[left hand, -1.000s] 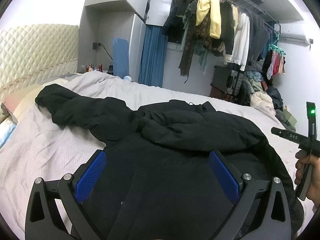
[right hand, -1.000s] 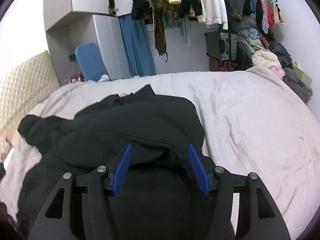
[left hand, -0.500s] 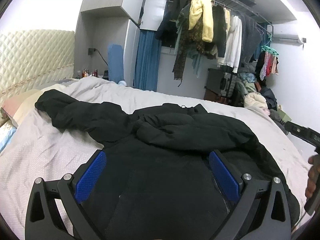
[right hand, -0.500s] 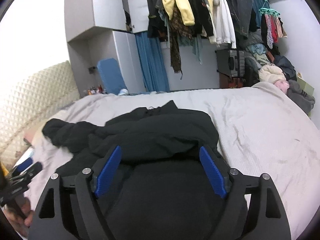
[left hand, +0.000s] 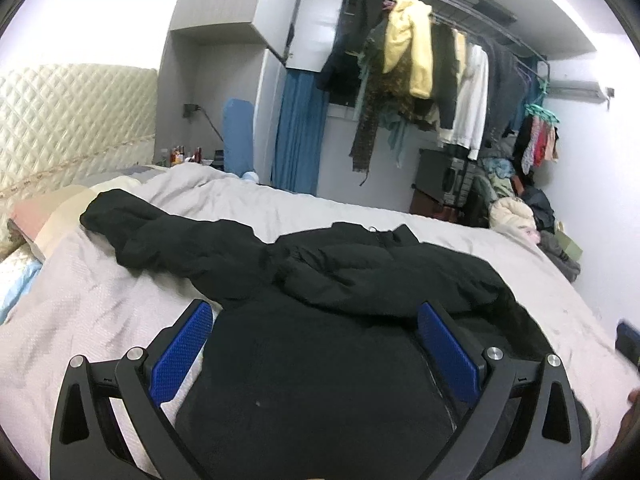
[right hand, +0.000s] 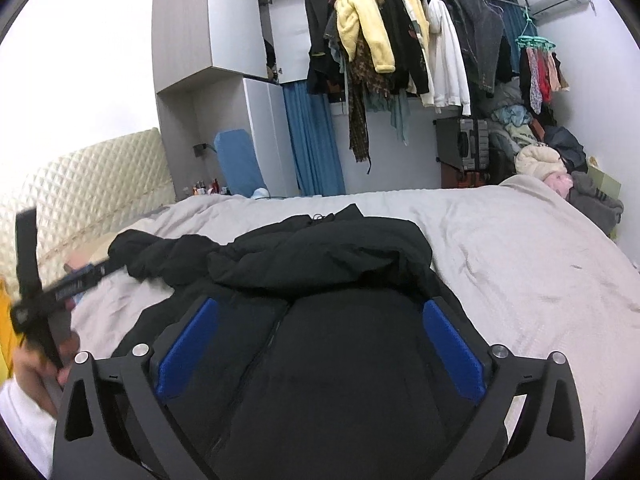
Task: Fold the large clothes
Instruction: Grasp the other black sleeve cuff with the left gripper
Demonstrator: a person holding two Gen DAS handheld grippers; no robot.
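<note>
Across the middle of the bed [right hand: 520, 248] the black jacket [right hand: 340, 340] lies lengthwise away from both grippers, one sleeve [left hand: 160, 232] still stretched toward the headboard edge, nearer the left gripper [left hand: 316, 344], fingers apart and empty, than the right gripper [right hand: 320, 340], fingers opening over cloth.

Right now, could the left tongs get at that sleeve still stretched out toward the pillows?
Probably yes. The left tongs stand open and empty above the black jacket, and the outstretched sleeve lies bare on the bedcover, nothing on it.
</note>
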